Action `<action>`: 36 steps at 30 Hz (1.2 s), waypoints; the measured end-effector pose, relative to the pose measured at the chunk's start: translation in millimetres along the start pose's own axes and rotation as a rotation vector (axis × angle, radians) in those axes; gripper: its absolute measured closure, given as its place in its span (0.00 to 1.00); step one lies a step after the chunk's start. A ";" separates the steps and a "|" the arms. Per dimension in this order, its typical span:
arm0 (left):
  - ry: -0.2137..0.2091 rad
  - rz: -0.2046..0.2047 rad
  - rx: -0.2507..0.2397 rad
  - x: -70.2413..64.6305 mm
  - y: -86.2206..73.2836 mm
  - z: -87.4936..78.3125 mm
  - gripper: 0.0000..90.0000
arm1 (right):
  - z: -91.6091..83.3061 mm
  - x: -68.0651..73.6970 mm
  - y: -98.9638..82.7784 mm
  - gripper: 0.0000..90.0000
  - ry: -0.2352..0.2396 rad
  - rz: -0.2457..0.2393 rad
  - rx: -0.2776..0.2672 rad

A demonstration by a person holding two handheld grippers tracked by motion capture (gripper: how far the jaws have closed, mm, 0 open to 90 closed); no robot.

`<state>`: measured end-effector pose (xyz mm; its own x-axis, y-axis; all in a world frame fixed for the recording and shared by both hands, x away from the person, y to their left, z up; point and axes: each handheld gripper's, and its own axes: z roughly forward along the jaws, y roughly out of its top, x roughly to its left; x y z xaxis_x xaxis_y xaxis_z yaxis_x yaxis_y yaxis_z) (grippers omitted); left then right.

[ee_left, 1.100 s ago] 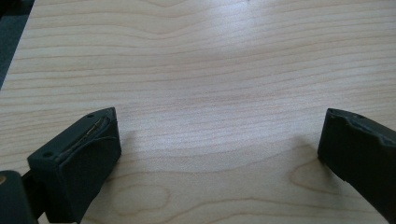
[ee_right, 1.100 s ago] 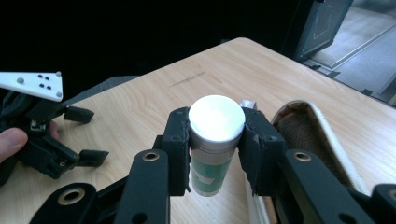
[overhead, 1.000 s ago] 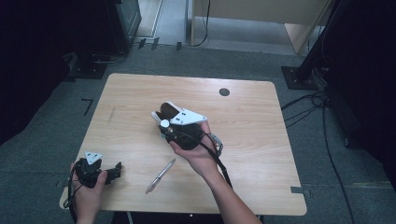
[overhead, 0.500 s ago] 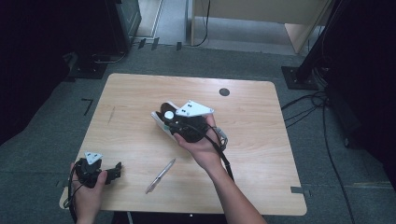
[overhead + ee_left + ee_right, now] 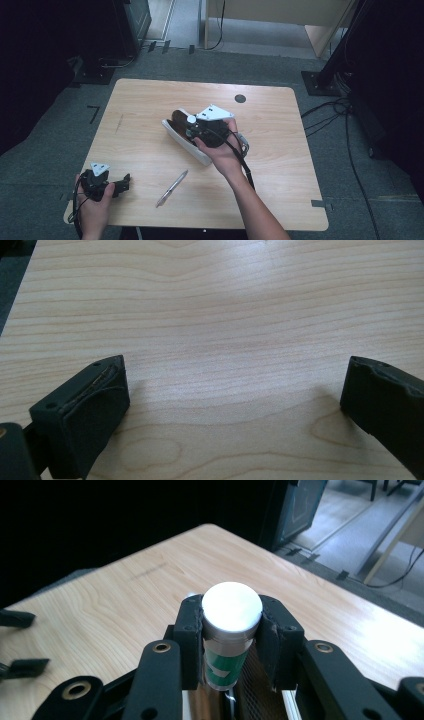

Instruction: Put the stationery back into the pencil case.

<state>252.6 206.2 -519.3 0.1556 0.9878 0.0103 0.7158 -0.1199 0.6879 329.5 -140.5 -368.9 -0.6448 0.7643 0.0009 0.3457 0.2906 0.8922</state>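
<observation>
At the centre of the frame the right claw [image 5: 189,120] hangs over a white tray [image 5: 186,140] on the wooden counter [image 5: 280,165], a white-capped tube between its jaws. At lower left the left claw [image 5: 122,184] rests near the counter's edge, with a pen [image 5: 171,188] lying between.

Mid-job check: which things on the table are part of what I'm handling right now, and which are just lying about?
In the job:
- green cylindrical stick with white cap, clamped in the right gripper
- open white case with dark lining, under that gripper

Lying about:
- silver pen on the wooden table
- left gripper, open over bare wood
- round black disc near the far edge
</observation>
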 end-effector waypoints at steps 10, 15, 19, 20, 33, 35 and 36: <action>-0.001 0.001 0.002 0.1 0.0 -0.1 0.00 | 25.8 -5.8 -26.0 0.73 0.004 0.008 0.072; 0.000 0.002 0.002 0.2 0.0 -0.2 0.00 | 37.5 -9.6 -36.9 0.73 0.004 0.025 0.087; 0.000 0.001 0.002 0.1 0.0 -0.2 0.00 | 37.7 -13.1 -39.0 0.73 0.012 0.047 0.071; 0.000 0.002 0.002 0.1 0.0 -0.2 0.00 | 36.9 -13.5 -39.4 0.73 0.014 0.047 0.073; 0.000 -0.001 0.000 -0.1 0.0 -0.1 0.00 | 13.5 -18.5 -57.6 0.73 0.029 0.052 0.090; -0.001 -0.001 0.001 -0.1 0.0 -0.1 0.00 | 9.8 -19.0 -60.2 0.73 0.031 0.049 0.099; -0.001 -0.002 0.000 -0.2 0.0 0.0 0.00 | 7.7 -19.0 -61.7 0.73 0.034 0.047 0.106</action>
<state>252.6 206.0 -519.3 0.1548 0.9879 0.0086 0.7161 -0.1182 0.6879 325.7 -168.5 -427.4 -0.6480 0.7594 0.0587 0.4452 0.3151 0.8381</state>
